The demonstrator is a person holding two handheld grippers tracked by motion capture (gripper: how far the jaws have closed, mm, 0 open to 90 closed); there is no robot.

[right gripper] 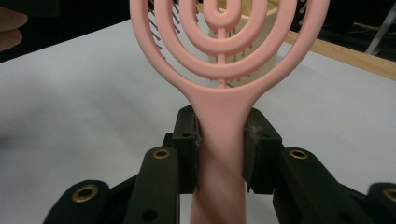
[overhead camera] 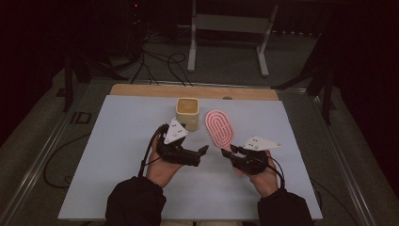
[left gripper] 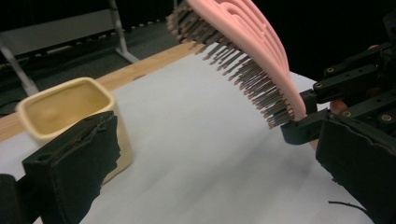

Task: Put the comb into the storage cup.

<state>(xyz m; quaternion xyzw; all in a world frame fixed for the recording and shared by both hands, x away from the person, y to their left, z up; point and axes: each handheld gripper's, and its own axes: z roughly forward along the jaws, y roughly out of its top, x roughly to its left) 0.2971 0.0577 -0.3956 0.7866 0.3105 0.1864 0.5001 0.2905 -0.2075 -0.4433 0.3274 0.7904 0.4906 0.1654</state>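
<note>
The pink hairbrush [overhead camera: 219, 128] has an oval head of open concentric loops joined by a thin central rib, with dark bristles [left gripper: 252, 77] standing off its underside. Its flat handle [right gripper: 219, 154] sits pinched between the pads of the right gripper [overhead camera: 228, 151], which holds the brush raised above the white table sheet [overhead camera: 117, 141], head pointing away from the person. Just left of the head stands a squarish cream cup [overhead camera: 187, 113], open and upright. The left gripper [overhead camera: 203, 151] hovers near the cup, its jaws spread with nothing between them.
</note>
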